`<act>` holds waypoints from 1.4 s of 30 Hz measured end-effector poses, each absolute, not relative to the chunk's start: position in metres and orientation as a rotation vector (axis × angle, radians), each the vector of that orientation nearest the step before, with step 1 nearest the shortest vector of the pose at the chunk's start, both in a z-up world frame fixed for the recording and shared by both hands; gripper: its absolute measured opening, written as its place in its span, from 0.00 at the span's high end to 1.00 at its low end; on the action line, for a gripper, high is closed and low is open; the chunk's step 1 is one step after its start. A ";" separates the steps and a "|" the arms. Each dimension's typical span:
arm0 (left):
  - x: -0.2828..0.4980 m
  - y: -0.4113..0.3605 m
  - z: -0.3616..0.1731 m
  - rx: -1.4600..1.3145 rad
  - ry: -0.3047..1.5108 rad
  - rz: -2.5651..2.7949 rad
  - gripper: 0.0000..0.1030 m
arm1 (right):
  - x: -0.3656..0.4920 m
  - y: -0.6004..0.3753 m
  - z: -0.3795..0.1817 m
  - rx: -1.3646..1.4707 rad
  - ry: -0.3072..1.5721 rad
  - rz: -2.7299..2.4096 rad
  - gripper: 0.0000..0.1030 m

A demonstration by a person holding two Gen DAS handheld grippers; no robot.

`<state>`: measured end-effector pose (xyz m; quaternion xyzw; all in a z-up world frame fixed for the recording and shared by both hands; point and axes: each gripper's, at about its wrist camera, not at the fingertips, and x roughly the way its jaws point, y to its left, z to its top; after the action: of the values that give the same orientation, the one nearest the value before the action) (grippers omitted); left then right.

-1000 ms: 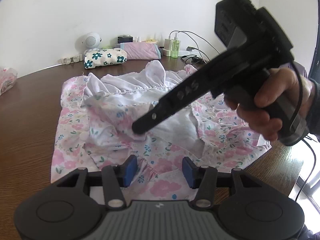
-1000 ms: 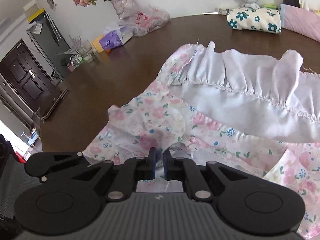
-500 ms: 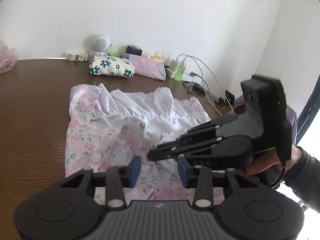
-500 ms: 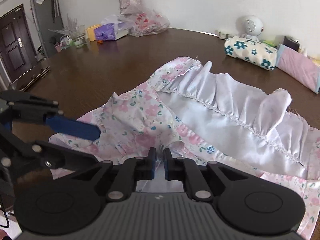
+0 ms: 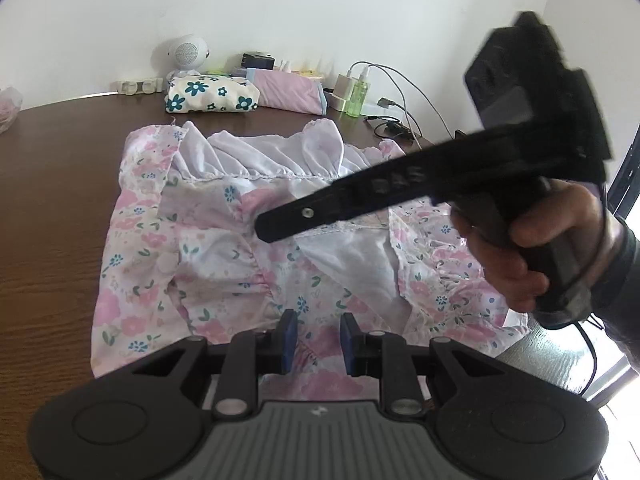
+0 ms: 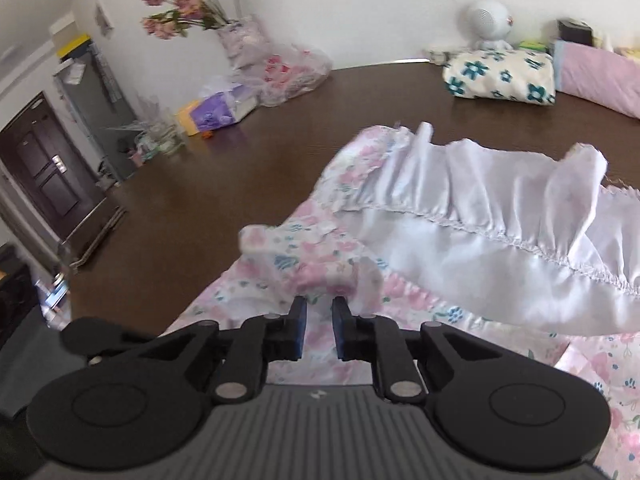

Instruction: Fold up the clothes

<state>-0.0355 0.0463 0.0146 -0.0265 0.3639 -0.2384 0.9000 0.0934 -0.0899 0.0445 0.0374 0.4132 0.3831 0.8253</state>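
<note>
Left wrist view: left gripper [image 5: 316,334] sits low over the near edge of the floral dress [image 5: 224,264], blue pads [image 5: 289,334] parted moderately, nothing between them, only fabric seen below the gap. Cannot tell if the pad tips touch the cloth. The dress lies spread on the brown wooden table [image 5: 52,208], white lining and ruffled seam turned up at the far side, floral print folded over on the left half. The right gripper [image 5: 272,229] crosses the frame from the right, held in the person's right hand [image 5: 532,248]; it is seen side-on with its tip over the middle of the dress near the white lining. From this angle its finger gap is hidden. At the far table edge: a folded flower-print bundle [image 5: 210,94], a pink pouch [image 5: 290,90], a round white speaker [image 5: 187,51], a green bottle [image 5: 357,98] and charger cables [image 5: 394,118].

Right wrist view: right gripper [image 6: 319,334] has fingers parted a narrow gap, nothing pinched. A blurred bunched flap of floral dress [image 6: 304,256] sits just ahead of the tips, apart from the pads as far as can be seen. White ruffled lining [image 6: 500,232] runs to the right. Table [image 6: 224,184] beyond, with a vase of pink flowers [image 6: 236,36], a plastic bag [image 6: 292,70] and a purple tissue pack [image 6: 218,112] at the far left edge.
</note>
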 end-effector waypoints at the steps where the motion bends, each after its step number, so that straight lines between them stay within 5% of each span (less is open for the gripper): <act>1: -0.036 0.046 0.015 -0.051 0.751 -0.493 0.80 | 0.099 -0.088 0.041 0.093 0.883 0.798 0.87; 6: -0.035 0.048 0.015 -0.074 0.753 -0.493 0.78 | 0.117 -0.093 0.035 0.142 0.908 0.705 0.87; 11: -0.042 0.070 0.033 -0.200 0.707 -0.502 0.75 | 0.077 -0.156 0.085 0.155 0.734 0.714 0.82; 12: -0.047 0.078 0.040 -0.223 0.673 -0.517 0.72 | 0.064 -0.169 0.094 0.136 0.708 0.725 0.77; 14: -0.057 0.096 0.053 -0.232 0.608 -0.460 0.47 | 0.035 -0.186 0.099 0.090 0.704 0.728 0.75; 16: -0.058 0.109 0.054 -0.182 0.613 -0.298 0.44 | 0.009 -0.189 0.089 0.056 0.723 0.727 0.75; 21: -0.054 0.129 0.044 -0.263 0.721 -0.082 0.44 | -0.020 -0.160 0.060 -0.078 0.754 0.738 0.76; 33: -0.073 0.118 0.021 -0.431 0.714 -0.051 0.44 | 0.042 -0.089 0.111 -0.129 0.653 0.887 0.75; 39: -0.086 0.125 0.023 -0.486 0.709 -0.005 0.41 | 0.173 -0.040 0.126 0.023 0.900 0.793 0.65; 42: -0.086 0.115 0.023 -0.455 0.703 0.028 0.49 | 0.217 0.008 0.112 0.042 1.053 0.778 0.63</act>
<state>-0.0860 0.1146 0.0232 -0.2210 0.3414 0.0137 0.9134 0.2170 0.0081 0.1125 0.0195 0.4897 0.3618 0.7930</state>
